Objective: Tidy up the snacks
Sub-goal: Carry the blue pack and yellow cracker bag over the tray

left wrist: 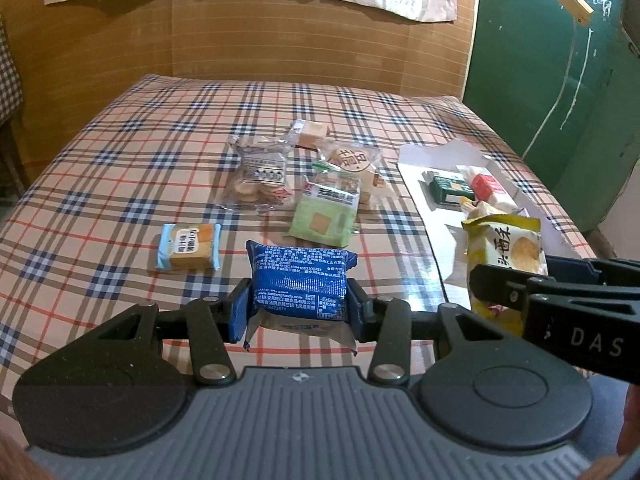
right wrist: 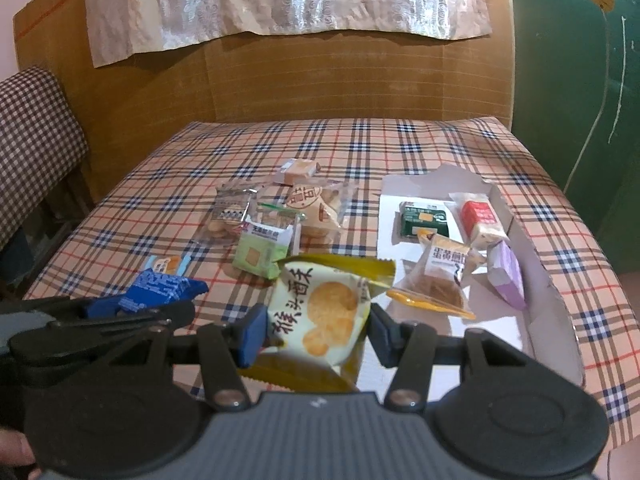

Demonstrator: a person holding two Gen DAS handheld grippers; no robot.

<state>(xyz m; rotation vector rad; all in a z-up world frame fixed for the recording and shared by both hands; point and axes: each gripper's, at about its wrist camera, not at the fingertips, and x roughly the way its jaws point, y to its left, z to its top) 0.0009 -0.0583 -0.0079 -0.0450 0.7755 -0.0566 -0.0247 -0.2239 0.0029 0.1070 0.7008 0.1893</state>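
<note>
My left gripper (left wrist: 298, 306) is shut on a blue snack packet (left wrist: 298, 280), held just above the plaid table near its front edge. The same blue packet (right wrist: 160, 288) shows at the left of the right wrist view. My right gripper (right wrist: 316, 334) is shut on a yellow cracker packet (right wrist: 320, 312), which also appears at the right of the left wrist view as the yellow packet (left wrist: 504, 256). A white open box (right wrist: 532, 292) lies on the right of the table with several snacks in it.
Loose snacks lie mid-table: a light-blue packet (left wrist: 188, 248), a green packet (left wrist: 324, 216), a clear biscuit bag (left wrist: 256, 176), a round-label bag (left wrist: 356, 164) and a small tan packet (left wrist: 310, 132). A cardboard wall (left wrist: 280, 48) backs the table; a green board (left wrist: 540, 60) stands right.
</note>
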